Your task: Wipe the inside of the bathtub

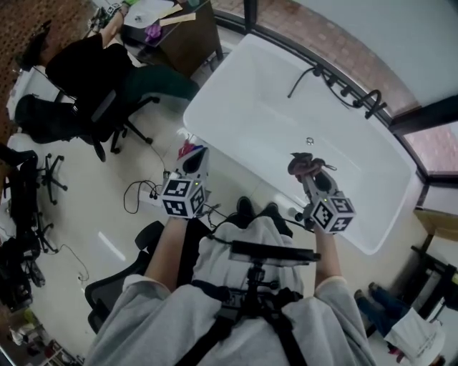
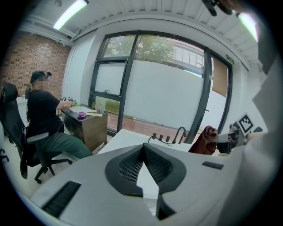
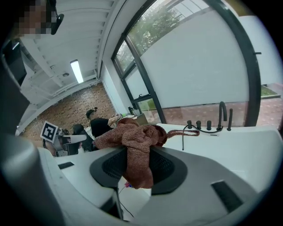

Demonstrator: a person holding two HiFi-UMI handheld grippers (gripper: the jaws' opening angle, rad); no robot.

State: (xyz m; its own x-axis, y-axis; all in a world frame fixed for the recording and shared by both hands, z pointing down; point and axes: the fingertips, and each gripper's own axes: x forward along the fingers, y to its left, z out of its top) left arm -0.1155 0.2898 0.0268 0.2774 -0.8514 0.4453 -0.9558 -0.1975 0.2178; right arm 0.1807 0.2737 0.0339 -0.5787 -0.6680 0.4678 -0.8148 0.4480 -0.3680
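Brick wall (image 2: pixel 42 57) standing beside big dark-framed windows (image 2: pixel 146 88), ceiling light (image 2: pixel 70 13) glowing; person (image 1: pixel 79 64) sitting in chair (image 1: pixel 107 107) at table (image 1: pixel 189 39), cables (image 1: pixel 139 193) lying on pale floor (image 1: pixel 79 229).

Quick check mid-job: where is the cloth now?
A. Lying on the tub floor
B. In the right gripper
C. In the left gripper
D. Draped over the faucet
B: the right gripper view shows the cloth pinched between the jaws of the right gripper, while the left gripper has its jaws together on nothing.
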